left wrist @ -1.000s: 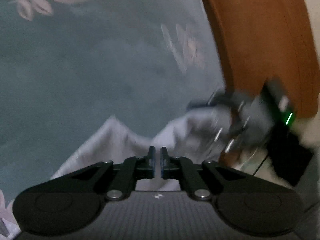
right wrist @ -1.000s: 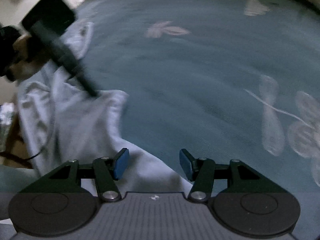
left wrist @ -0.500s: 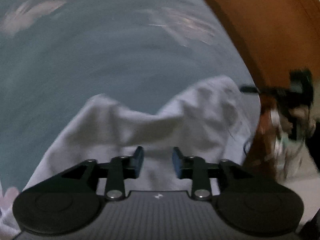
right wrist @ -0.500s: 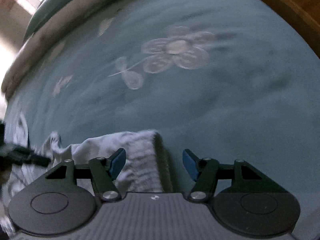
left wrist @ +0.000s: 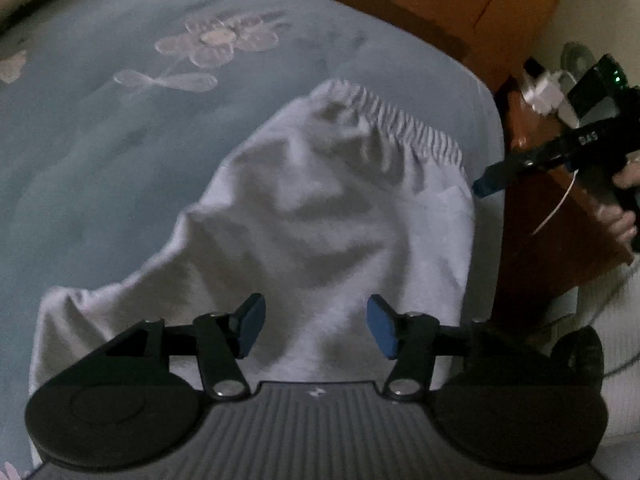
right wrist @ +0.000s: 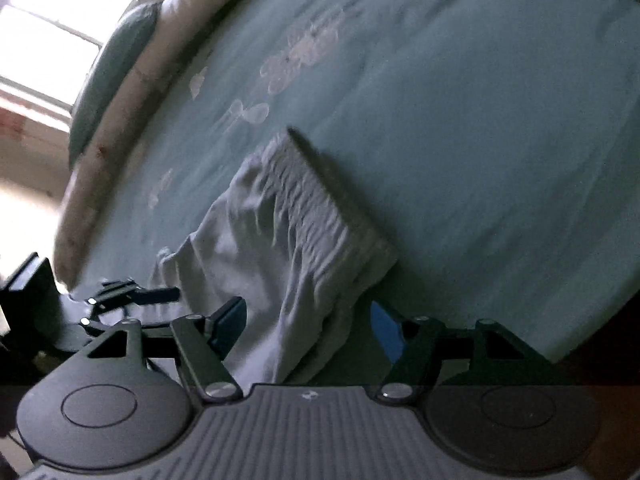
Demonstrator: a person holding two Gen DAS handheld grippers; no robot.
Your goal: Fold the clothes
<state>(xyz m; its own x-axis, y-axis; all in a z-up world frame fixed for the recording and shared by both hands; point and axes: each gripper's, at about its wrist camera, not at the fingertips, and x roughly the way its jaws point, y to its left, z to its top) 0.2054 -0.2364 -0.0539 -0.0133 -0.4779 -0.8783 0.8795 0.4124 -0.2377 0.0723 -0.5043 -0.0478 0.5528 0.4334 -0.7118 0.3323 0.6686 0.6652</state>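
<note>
In the left wrist view, the left gripper [left wrist: 316, 326] hangs over a pale grey soft garment with a gathered stretchy waistband [left wrist: 340, 216]. A second ago its blue-padded fingers [left wrist: 251, 325] were pinched almost shut. Now they stand well apart and are opening, with cloth below them but nothing gripped. The garment lies crumpled on the bed, near the bed's edge, and its ribbed waistband points away from the camera. Earlier only a small peak of cloth showed; now most of the garment fills the middle of the view. The right gripper [left wrist: 486, 184] shows at the right, held by a hand [left wrist: 624, 216], its blue tip just beside the waistband corner. The bed wears a blue-green sheet with pale stitched flowers [left wrist: 120, 128]. An orange-brown wooden board [left wrist: 440, 4] stands behind the bed.

In the right wrist view, the right gripper [right wrist: 306, 330] has its fingers wide and opening, a bit wider than before. A fold of the garment [right wrist: 280, 248] lies between them, but they do not press it. The left gripper [right wrist: 136, 294] shows at the left. A bright window [right wrist: 52, 20] shines in the far corner, past a cream bed border [right wrist: 132, 92].
</note>
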